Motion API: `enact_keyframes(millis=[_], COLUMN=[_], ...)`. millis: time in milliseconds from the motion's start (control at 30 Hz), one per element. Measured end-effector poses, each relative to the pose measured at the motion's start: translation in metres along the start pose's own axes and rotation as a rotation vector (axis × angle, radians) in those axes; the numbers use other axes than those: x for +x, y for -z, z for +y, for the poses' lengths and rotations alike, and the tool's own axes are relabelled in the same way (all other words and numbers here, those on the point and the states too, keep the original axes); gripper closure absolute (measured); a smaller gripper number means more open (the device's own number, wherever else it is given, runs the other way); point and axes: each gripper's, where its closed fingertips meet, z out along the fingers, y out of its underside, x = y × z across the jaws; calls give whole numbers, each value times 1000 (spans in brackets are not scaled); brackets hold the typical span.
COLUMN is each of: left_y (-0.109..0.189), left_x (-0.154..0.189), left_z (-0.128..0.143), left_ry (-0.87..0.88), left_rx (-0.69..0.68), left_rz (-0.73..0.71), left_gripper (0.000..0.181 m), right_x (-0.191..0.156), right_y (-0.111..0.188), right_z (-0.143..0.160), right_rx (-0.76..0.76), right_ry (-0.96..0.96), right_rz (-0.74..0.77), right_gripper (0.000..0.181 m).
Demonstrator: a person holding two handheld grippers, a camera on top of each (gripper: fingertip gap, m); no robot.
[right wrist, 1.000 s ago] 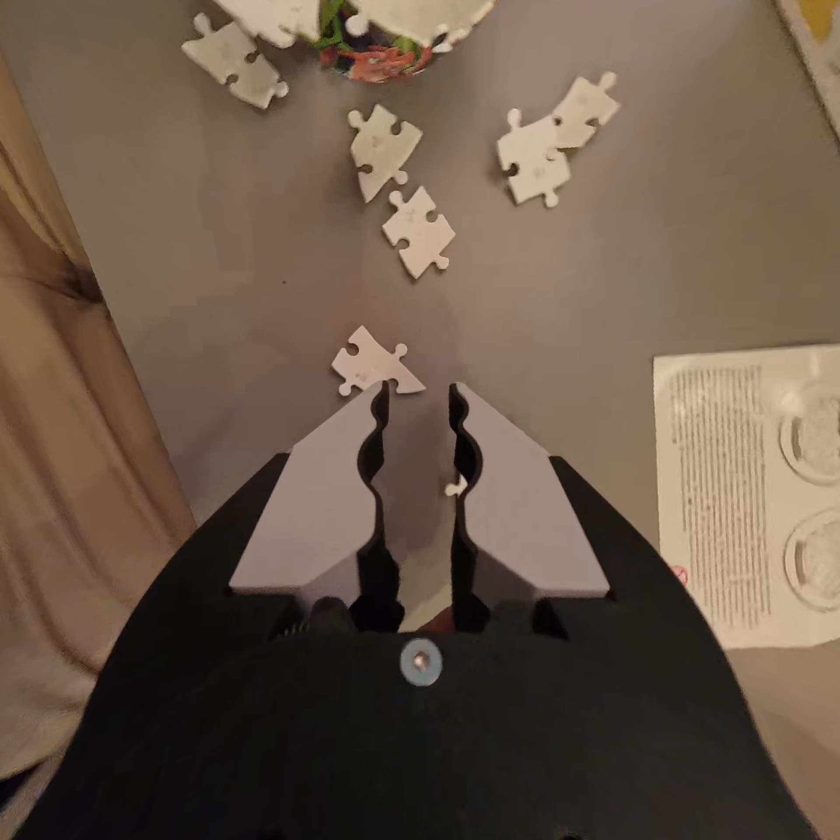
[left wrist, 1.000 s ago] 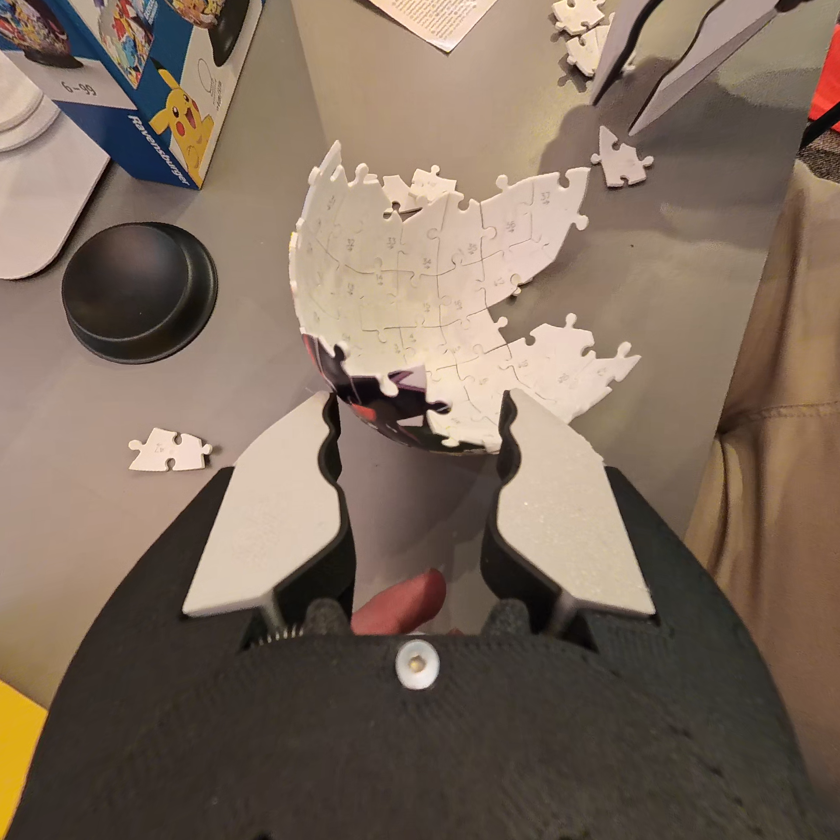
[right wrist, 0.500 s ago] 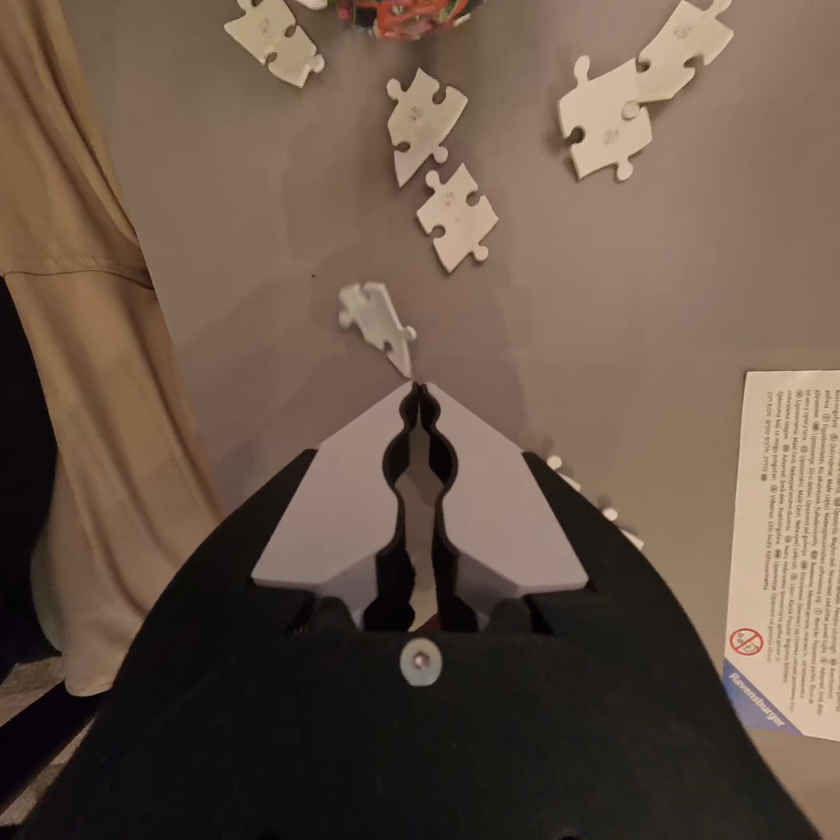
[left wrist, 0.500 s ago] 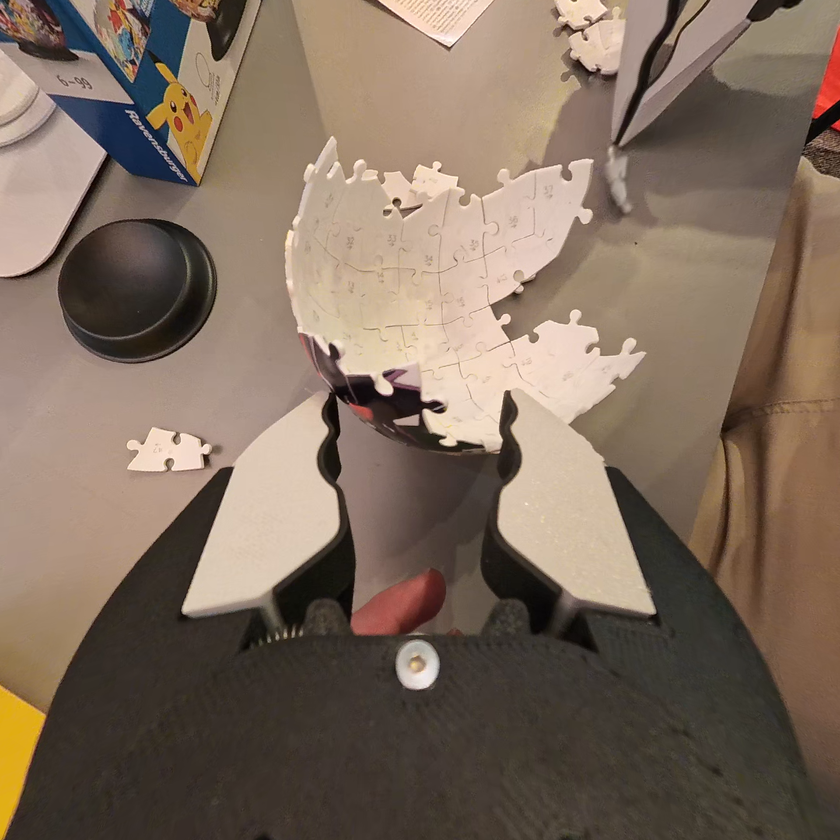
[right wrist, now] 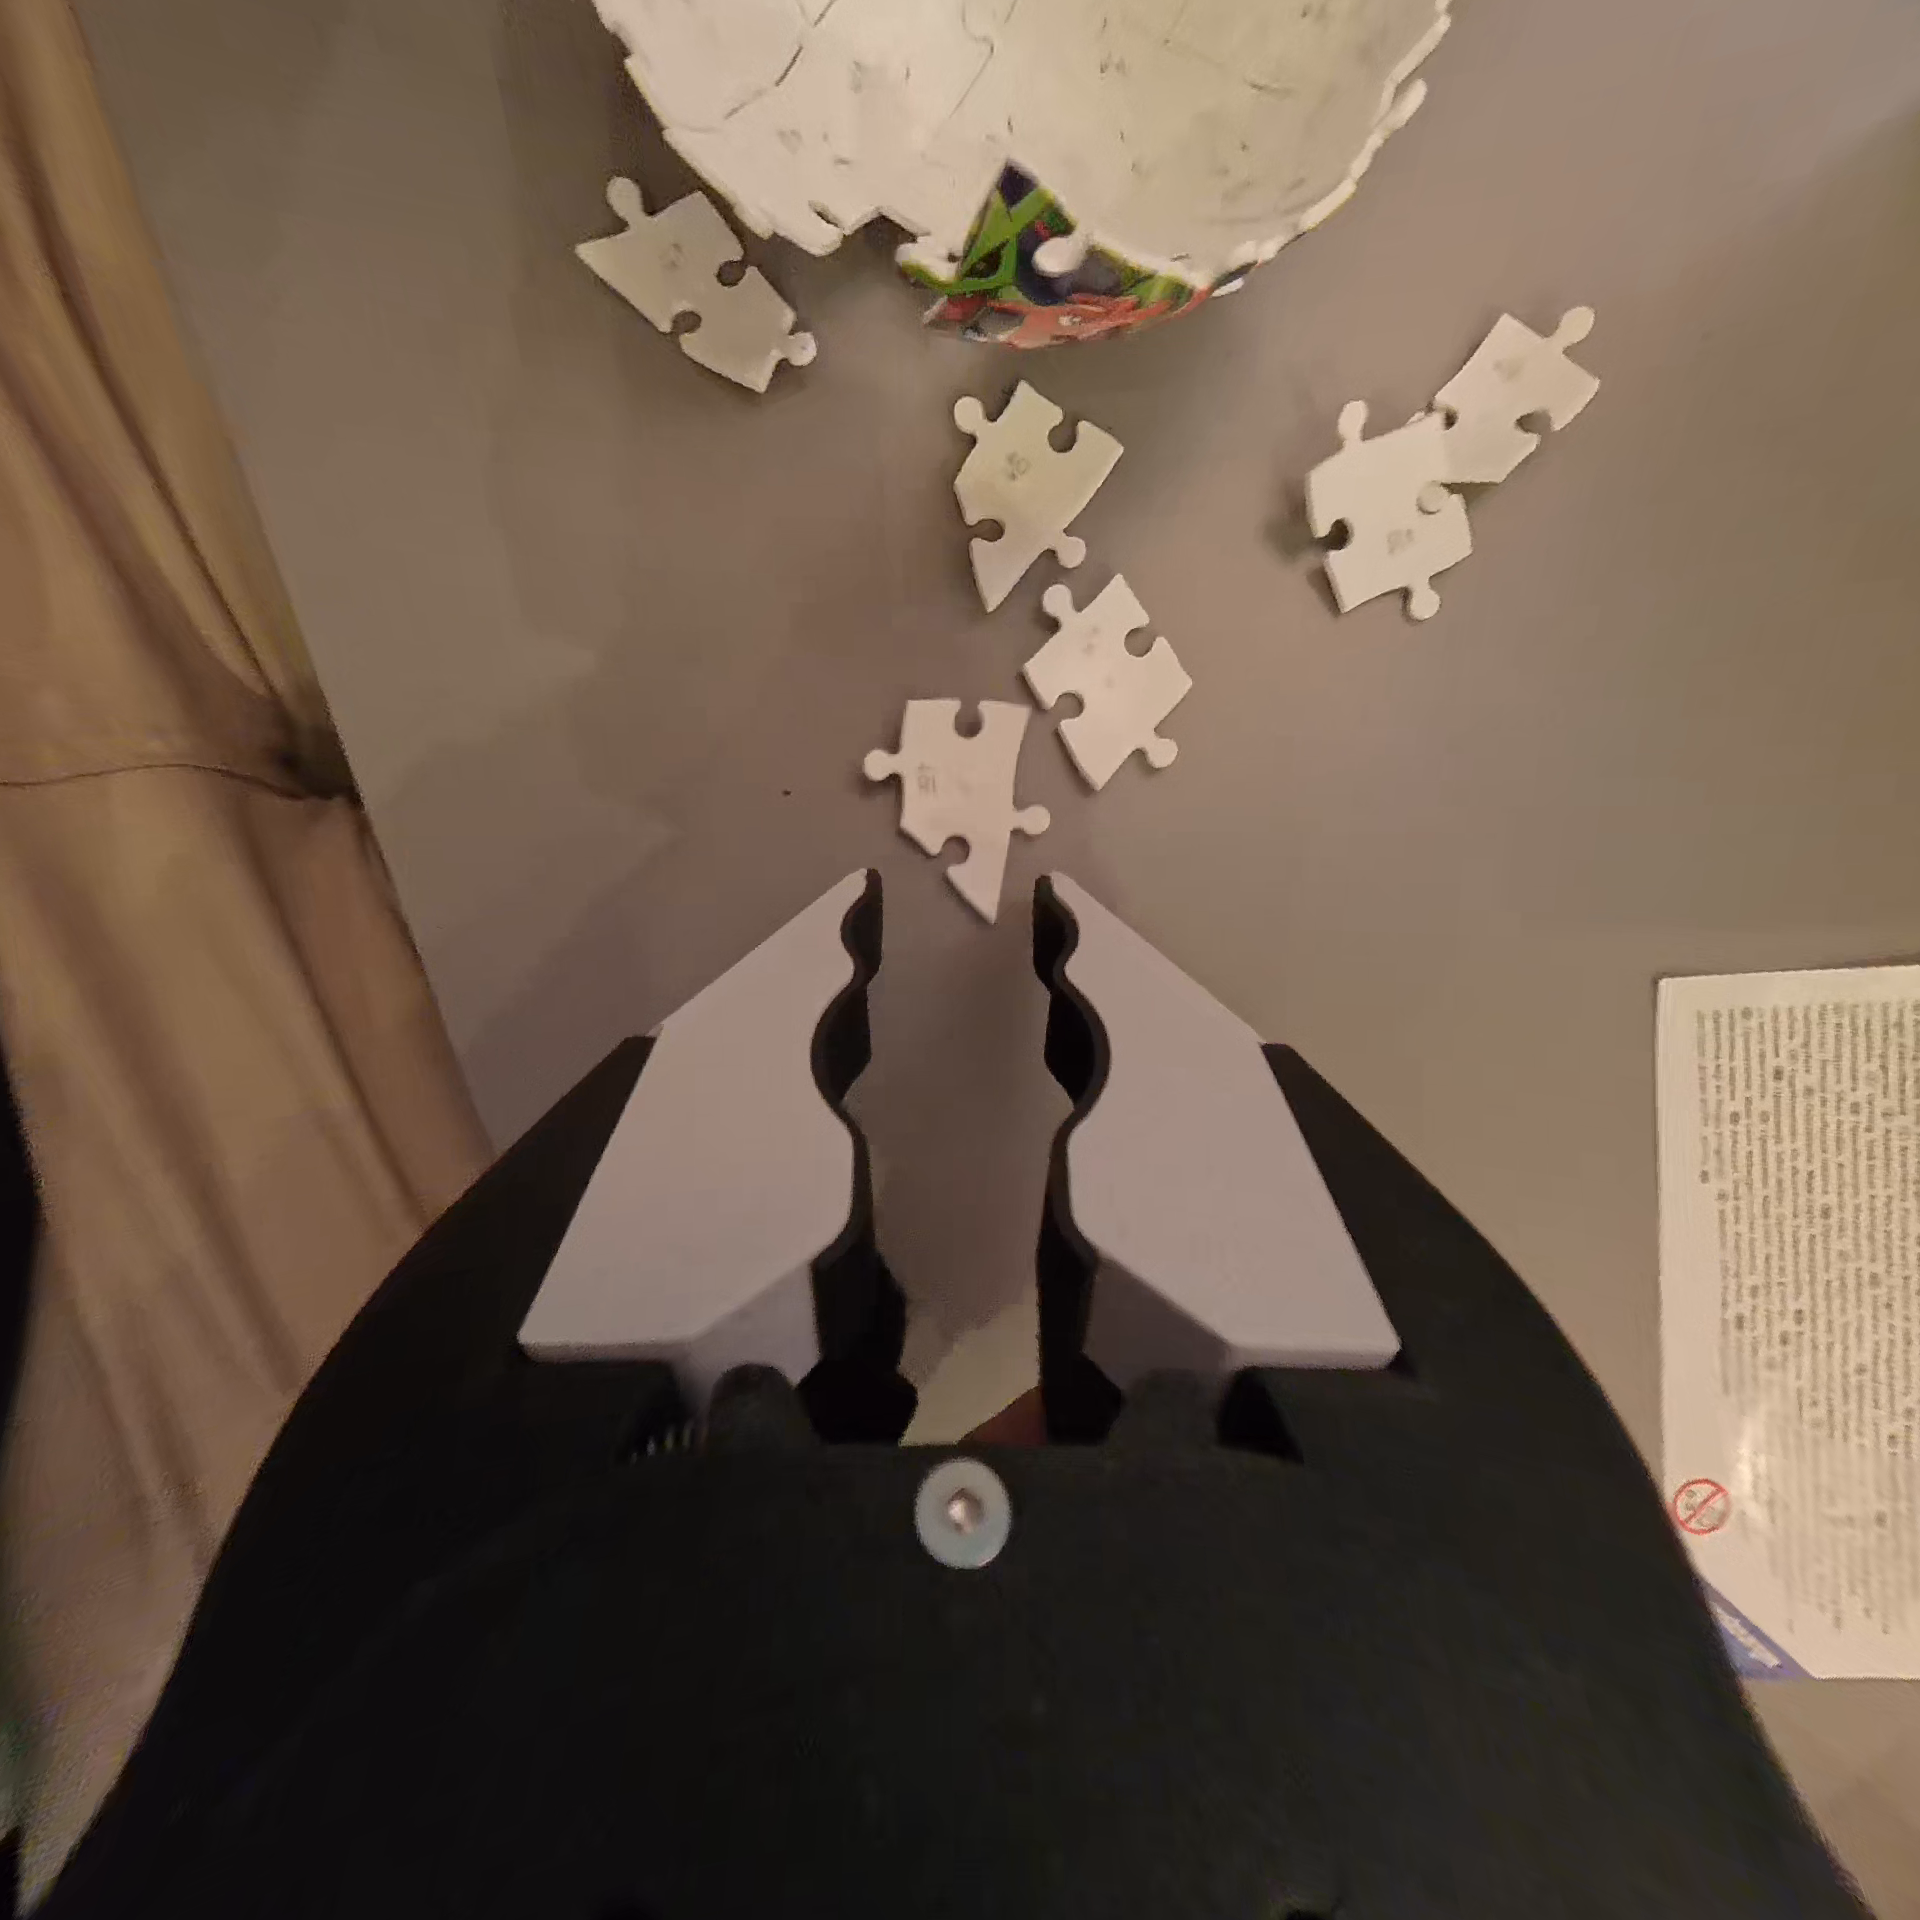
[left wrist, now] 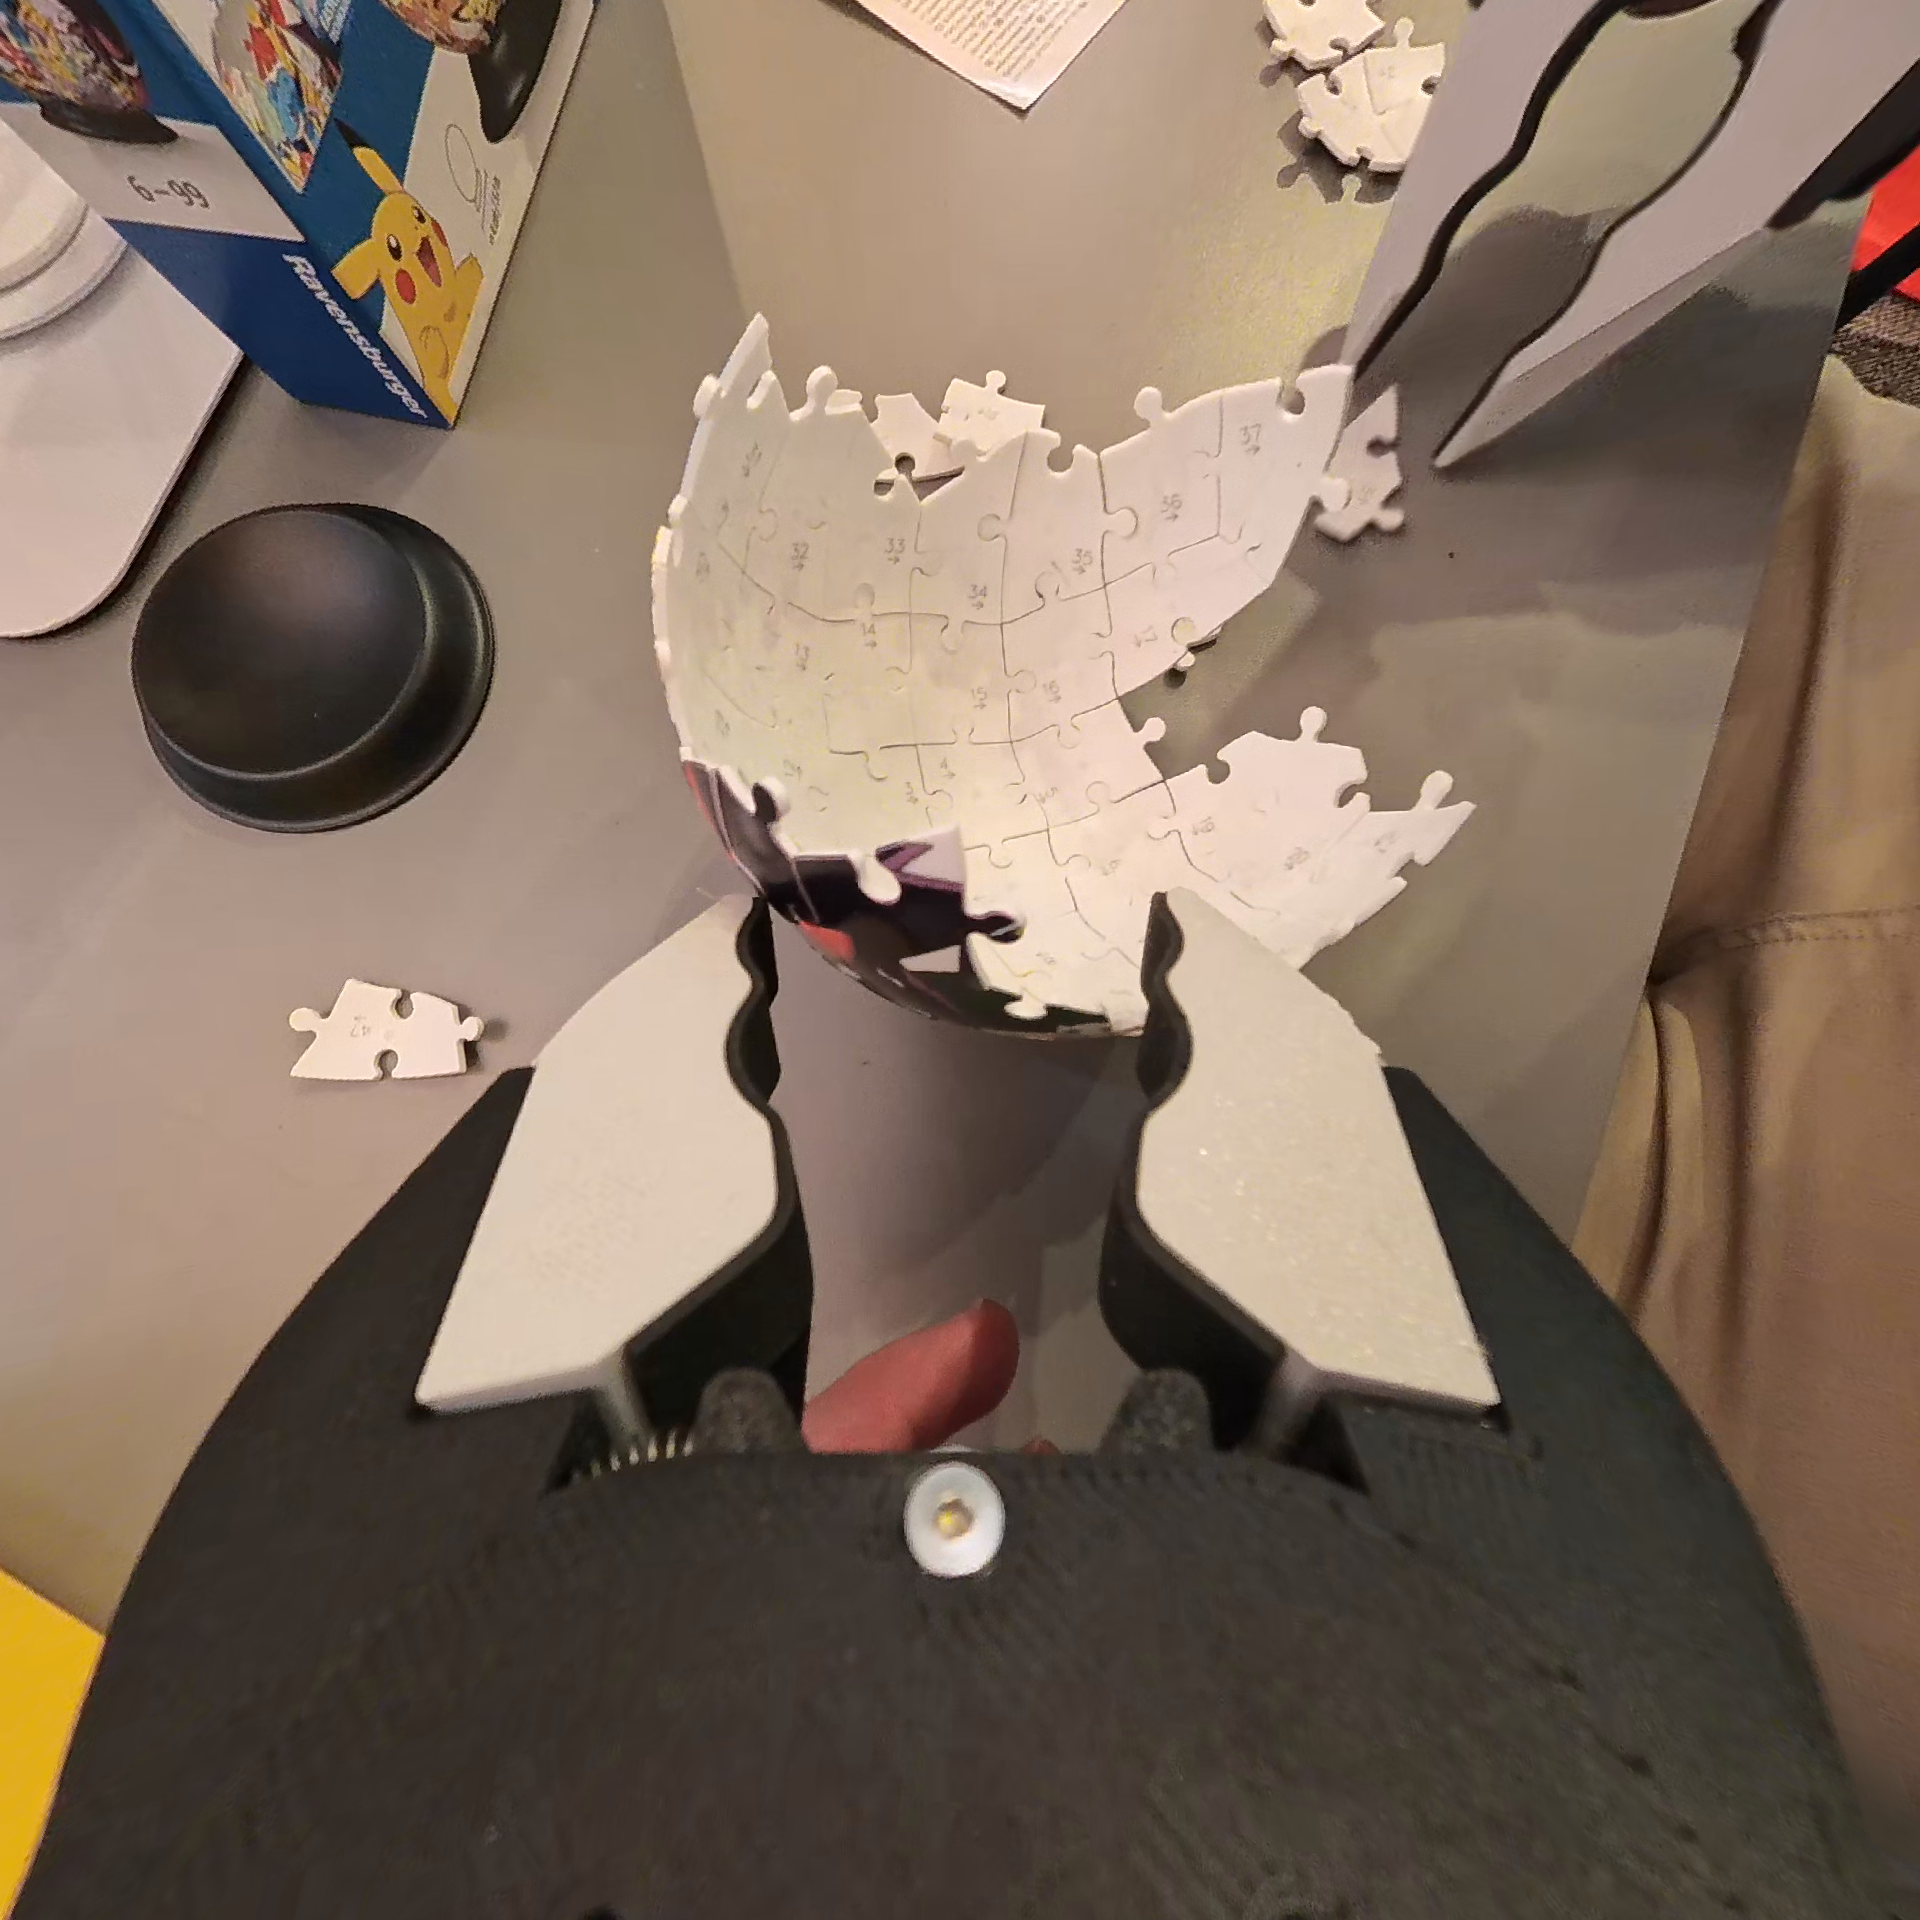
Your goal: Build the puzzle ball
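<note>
The left gripper (left wrist: 956, 914) is standing released, its 2 fingers flanking the base of the half-built puzzle ball (left wrist: 935, 675) just ahead on the grey table (left wrist: 312, 1195). The right gripper (right wrist: 956, 883) is likewise hanging unclenched and empty, with a loose puzzle piece (right wrist: 961, 795) lying flat just beyond its fingertips and 5 more pieces scattering farther ahead, toward the ball.

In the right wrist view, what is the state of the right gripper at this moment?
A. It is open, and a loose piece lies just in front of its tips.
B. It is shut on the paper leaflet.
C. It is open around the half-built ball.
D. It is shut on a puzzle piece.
A: the right gripper shows a clear gap between its fingers, and a white puzzle piece lies on the grey table just ahead, not clamped.
</note>
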Motion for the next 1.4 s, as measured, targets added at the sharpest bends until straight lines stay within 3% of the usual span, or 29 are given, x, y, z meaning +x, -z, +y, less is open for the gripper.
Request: enact_keyframes(millis=[200, 633, 967, 1100, 1400], left_y=[1, 0, -5, -5, -3], left_x=[1, 0, 12, 15, 25], left_z=[0, -2, -13, -15, -18], left_ry=[-6, 1, -10, -10, -1], left_rx=[-1, 9, 28, 38, 73], left_rz=[2, 1, 20, 24, 37], left_gripper=[114, 114, 114, 114, 114], right_x=[2, 0, -15, -17, -17], right_y=[-5, 5, 35, 23, -7], right_z=[-1, -5, -71, -86, -75], right_rx=[-17, 39, 109, 48, -131], right_ry=[21, -36, -43, -70, -106], right_rz=[-35, -38, -30, -24, 18], right_gripper=[171, 172, 172, 172, 172])
